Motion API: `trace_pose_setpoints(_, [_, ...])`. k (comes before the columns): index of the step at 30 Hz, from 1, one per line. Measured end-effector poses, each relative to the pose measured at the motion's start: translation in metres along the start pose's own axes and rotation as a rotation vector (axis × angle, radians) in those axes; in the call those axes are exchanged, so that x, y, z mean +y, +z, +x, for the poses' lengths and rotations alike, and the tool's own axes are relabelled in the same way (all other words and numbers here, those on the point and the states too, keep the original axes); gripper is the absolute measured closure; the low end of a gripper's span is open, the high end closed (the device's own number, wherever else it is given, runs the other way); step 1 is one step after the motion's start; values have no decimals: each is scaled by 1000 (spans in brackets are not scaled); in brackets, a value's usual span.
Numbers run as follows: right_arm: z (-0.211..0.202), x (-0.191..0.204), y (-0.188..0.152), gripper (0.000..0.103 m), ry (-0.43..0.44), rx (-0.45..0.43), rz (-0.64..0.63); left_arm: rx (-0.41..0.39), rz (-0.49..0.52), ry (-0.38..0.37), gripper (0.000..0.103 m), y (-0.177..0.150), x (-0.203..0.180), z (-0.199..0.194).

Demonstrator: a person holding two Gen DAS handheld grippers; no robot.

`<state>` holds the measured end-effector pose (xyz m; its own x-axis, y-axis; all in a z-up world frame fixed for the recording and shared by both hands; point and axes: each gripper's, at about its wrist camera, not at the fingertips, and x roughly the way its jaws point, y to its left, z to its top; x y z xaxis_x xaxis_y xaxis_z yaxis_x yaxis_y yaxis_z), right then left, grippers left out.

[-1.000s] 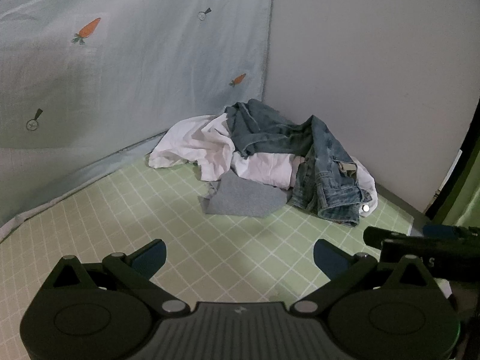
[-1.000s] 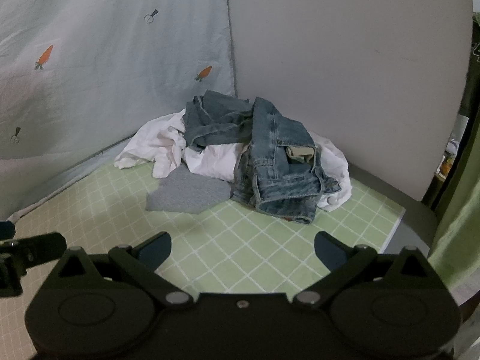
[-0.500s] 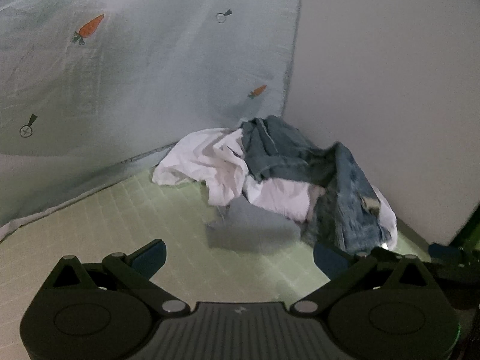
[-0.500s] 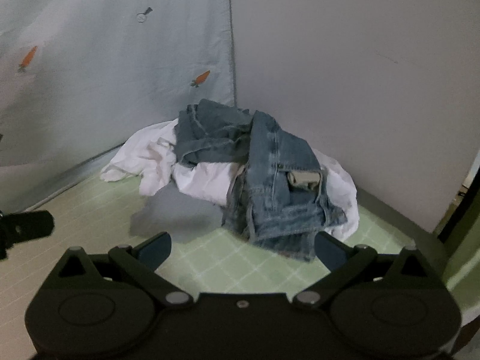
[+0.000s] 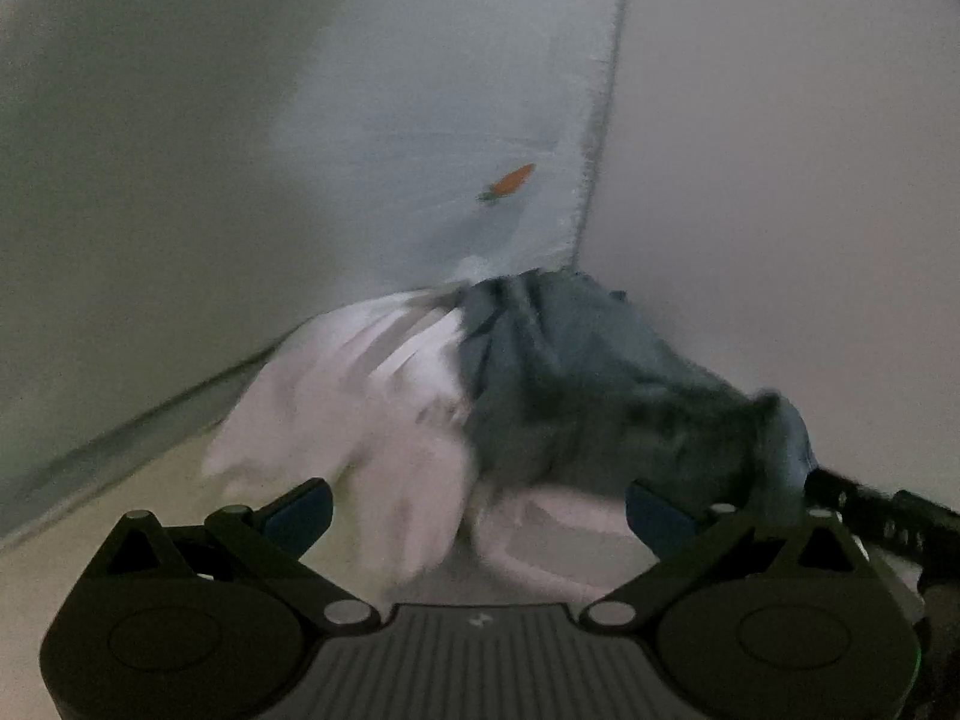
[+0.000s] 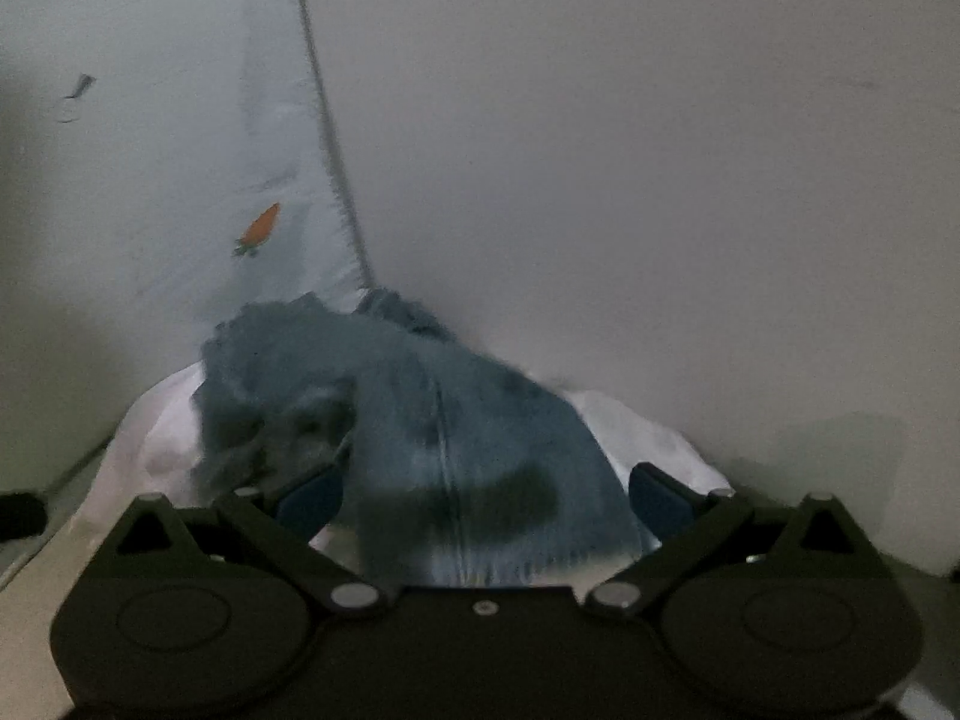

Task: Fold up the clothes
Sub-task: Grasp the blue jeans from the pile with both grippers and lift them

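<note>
- Reaching into the corner heap, both tools sit low and close over the laundry, and both views are smeared with blur, so fine detail is hard to read.
- The left gripper [image 5: 477, 507] is spread wide and holds nothing; the white garment [image 5: 360, 420] bulges up between its blue-tipped fingers [image 5: 300, 507].
- The right gripper [image 6: 483, 495] is likewise splayed apart and empty, with the jeans [image 6: 468, 438] draped between its fingers and reaching down to its body.
- Whether any pad actually touches cloth I cannot tell.
- The pile lies on the floor in the corner, where the pale blue sheet [image 5: 420, 150] with its carrot print [image 5: 510, 180] meets the bare wall [image 5: 780, 180]; the jeans sit on top, white cloth spilling out to both sides beneath them.
- To my eye the step in hand is picking one garment off the heap, and nothing is folded yet.
- Done well, the right tool would close on a firm edge of the denim, a seam or hem, not a loose fold, so only the jeans come away.
- The left should take a second edge of the same piece, not the white cloth under it.
- The denim looks thick, stiff and creased, with a stitched seam running down it; it should hold its shape when lifted.
- The white cloth looks thin, soft and rumpled, likely to drag along or slip.
</note>
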<state>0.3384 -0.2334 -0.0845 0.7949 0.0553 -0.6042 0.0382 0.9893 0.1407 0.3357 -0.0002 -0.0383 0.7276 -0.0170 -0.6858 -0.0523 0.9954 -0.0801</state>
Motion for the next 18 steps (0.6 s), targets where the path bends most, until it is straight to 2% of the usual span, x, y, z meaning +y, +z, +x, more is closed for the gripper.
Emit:
trace_pose_setpoints(4, [36,8,2,0,7,29,-3,16,7,-55,7,39,-13,74])
trace_pose_setpoints(6, [53,11,-2,1,-40,53,-8,25,-1,-84,8,49,-16,102])
trace_pose_setpoints(8, [71,11,-6,8,-116,81,1,42,-9,-103,12,56,-18,129])
trace_pose_setpoints(10, [83,6,-6,12,-132,88,29,64,-22,-115,23,59,-19,156])
trace_pose_setpoints(11, [84,4,-6,19,-129,80,30,73,-40,-114,25,60,-18,164])
trace_pose_setpoints(12, [84,4,-6,22,-124,67,25,80,-56,-116,29,60,-18,172])
trace_pose_setpoints(13, [83,5,-6,30,-117,58,7,76,-61,-126,34,59,-18,173])
trace_pose_setpoints(14, [82,7,-6,47,-100,48,-17,73,-67,-136,38,59,-18,174])
trace_pose_setpoints(15, [80,10,-6,53,-87,39,-41,69,-73,-145,50,59,-18,175])
trace_pose_setpoints(17, [74,15,-8,67,-80,18,-78,61,-82,-162,62,58,-19,176])
trace_pose_setpoints(18, [70,15,-9,72,-83,3,-76,55,-80,-157,71,58,-18,173])
